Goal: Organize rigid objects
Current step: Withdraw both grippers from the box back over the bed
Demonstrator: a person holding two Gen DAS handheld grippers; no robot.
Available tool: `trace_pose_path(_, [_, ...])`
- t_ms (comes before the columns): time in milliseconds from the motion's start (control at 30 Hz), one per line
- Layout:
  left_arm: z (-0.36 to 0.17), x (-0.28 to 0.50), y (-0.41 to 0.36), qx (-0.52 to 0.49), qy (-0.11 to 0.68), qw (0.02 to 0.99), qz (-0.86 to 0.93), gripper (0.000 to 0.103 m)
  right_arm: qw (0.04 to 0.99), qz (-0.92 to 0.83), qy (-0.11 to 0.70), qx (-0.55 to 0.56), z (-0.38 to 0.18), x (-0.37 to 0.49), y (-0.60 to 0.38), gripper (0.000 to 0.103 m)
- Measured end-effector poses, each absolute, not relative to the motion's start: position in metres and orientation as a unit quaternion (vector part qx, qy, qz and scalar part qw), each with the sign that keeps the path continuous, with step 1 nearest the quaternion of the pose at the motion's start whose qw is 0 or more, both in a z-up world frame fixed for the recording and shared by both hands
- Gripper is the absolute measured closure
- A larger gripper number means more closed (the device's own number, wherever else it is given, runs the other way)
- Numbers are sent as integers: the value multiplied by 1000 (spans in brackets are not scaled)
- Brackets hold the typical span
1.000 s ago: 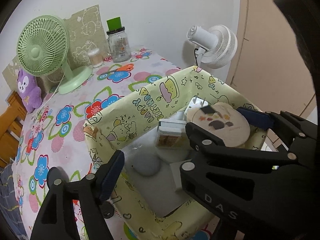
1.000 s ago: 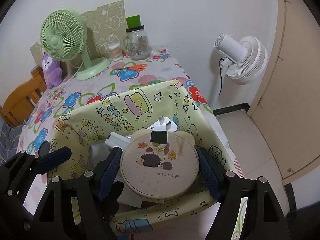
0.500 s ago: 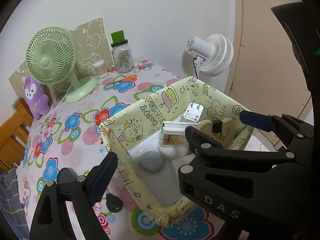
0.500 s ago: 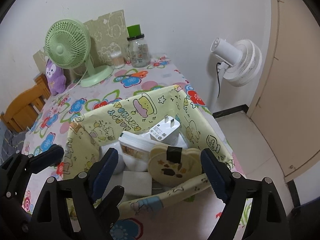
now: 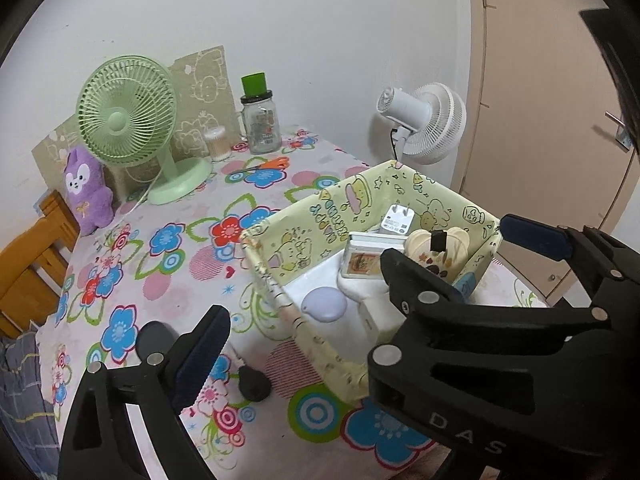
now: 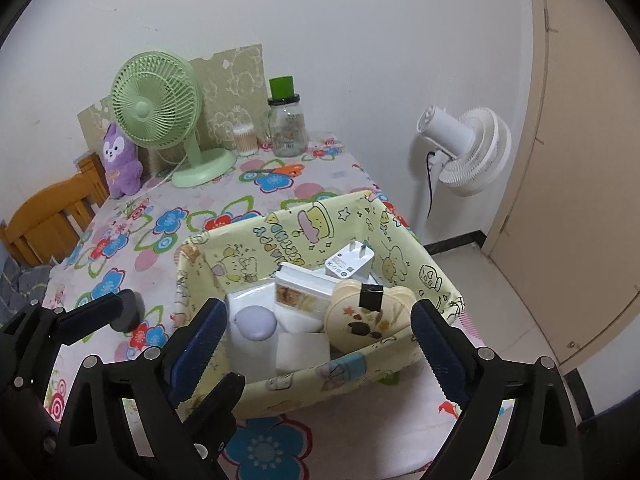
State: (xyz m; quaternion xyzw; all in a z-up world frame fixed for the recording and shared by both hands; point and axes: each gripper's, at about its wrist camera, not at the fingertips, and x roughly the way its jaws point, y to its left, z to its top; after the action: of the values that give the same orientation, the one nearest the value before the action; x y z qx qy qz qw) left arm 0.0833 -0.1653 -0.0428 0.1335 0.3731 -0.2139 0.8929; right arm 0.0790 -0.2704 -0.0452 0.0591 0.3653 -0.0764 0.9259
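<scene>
Right wrist view: right tongs (image 6: 316, 344) opening, empty; round tin (image 6: 362, 320) ahead between tips, inside basket (image 6: 320, 216). Left tongs (image 5: 360, 276) opening, empty too. Withdraw straight back; avoid snagging basket rim.

A plain white wall (image 6: 360, 40) fills the view from 10 to 1 o'clock, evenly lit. A beige door (image 6: 580, 160) stands at 3 o'clock, above a pale tiled floor (image 6: 500, 304) with a dark skirting strip at the wall foot. A wooden chair (image 6: 48, 216) sits at 9 o'clock beside the table (image 6: 224, 208) with its flowered cloth; a white standing fan (image 6: 468, 152) stands at 2 o'clock.
</scene>
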Motion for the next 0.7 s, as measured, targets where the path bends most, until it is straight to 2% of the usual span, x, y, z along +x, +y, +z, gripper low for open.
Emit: trace_pose_path(700, [-34, 58, -113, 120, 355, 905, -203, 2, 939, -85, 332, 33, -28, 44, -215, 2])
